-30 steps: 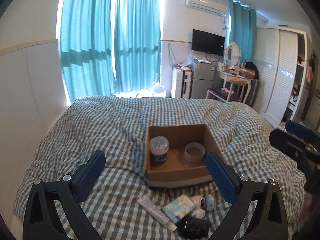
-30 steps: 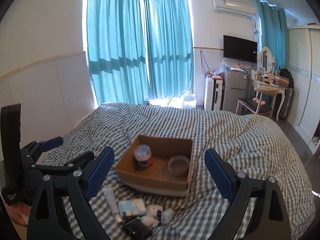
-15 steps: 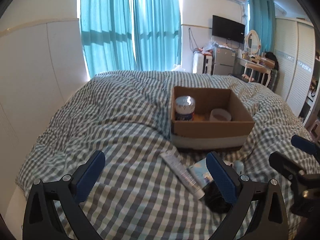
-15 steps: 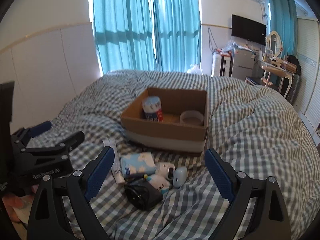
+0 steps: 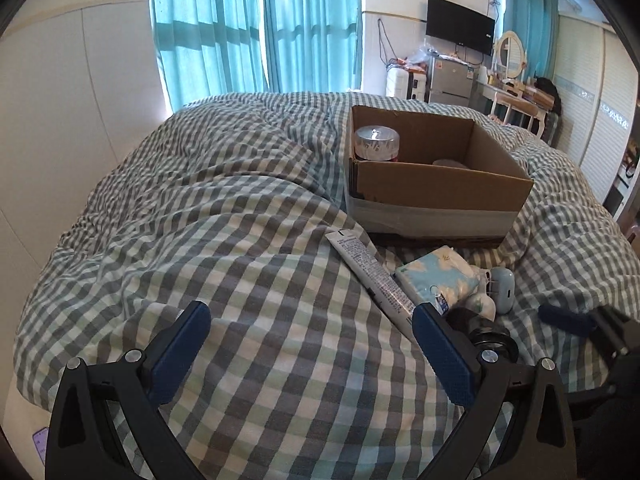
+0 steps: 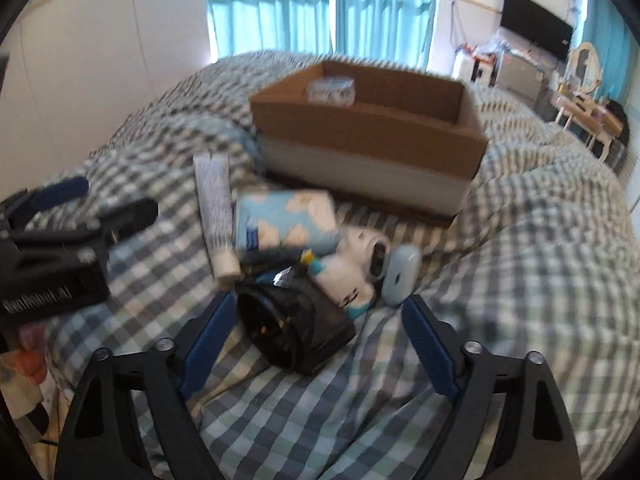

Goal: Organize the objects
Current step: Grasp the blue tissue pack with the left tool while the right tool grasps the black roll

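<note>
both grippers have come down toward the bed (image 5: 248, 280) since a second ago, so the cardboard box (image 5: 436, 192) now shows from the side and the loose pile fills the right wrist view. going left to right: the left gripper (image 5: 308, 344) hangs over bare checked quilt, fingers wide with nothing between them, and the pile lies off to its right. the white tube (image 6: 216, 216) lies at the pile's left edge, its long axis running from the box toward the grippers, the blue tissue pack (image 6: 288, 220) just beside it. the black rolled pouch (image 6: 296, 328) sits nearest, right between the fingers of the right gripper (image 6: 316, 336), which have just been closing but are not pressing on it. the right hand is plainly the nearer one, so i judge the pouch its likely pick, bound for the box beyond.
</note>
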The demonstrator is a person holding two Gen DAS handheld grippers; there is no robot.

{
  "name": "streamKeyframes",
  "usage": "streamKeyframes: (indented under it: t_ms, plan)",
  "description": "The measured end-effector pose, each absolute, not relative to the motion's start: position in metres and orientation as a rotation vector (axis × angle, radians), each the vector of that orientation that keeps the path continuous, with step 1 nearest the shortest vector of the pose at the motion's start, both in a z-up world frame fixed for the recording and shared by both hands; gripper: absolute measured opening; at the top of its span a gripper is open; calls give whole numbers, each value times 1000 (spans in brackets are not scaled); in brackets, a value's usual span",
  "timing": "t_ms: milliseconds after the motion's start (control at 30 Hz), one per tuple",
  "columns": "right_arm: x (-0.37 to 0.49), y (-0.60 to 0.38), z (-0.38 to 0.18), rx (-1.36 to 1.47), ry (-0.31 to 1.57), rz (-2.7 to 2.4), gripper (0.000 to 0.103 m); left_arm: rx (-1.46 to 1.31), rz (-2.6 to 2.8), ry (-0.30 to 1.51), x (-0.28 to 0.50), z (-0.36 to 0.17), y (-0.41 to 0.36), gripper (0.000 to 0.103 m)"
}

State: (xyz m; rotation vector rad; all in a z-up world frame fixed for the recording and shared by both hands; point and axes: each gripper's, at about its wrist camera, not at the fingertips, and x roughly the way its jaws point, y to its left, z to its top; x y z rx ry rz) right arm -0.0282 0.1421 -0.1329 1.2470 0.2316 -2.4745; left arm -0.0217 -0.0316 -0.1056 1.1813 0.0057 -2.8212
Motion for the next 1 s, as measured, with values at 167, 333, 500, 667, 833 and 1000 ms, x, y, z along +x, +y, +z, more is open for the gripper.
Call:
streamKeyframes:
  t_ms: [167,333,500,667,833,1000]
  plan:
    - [-28,138,-144,1284,255,-2430,43,1198,-2812,2,-23,-110,-32,103]
    - [-25,149,-129,1236,205,-2445,11,1239,-2796,9,-27,-117,-31,103]
    - [-25,162,-109,1180,190,-2508,8,1246,-2802,-23,-29,-119,-25,103]
    - [-24,180,-83,1103,175,-2589,8,1251,-2849,-42,-37,-115,-15,103]
    - [-27,202,-64,1054,150,-2672,8,1262,-2898,-201,-55,-115,8,103]
    - [-34,224,-64,1089,87,-2702,8,1351,-2961,-376,-72,-122,31,103]
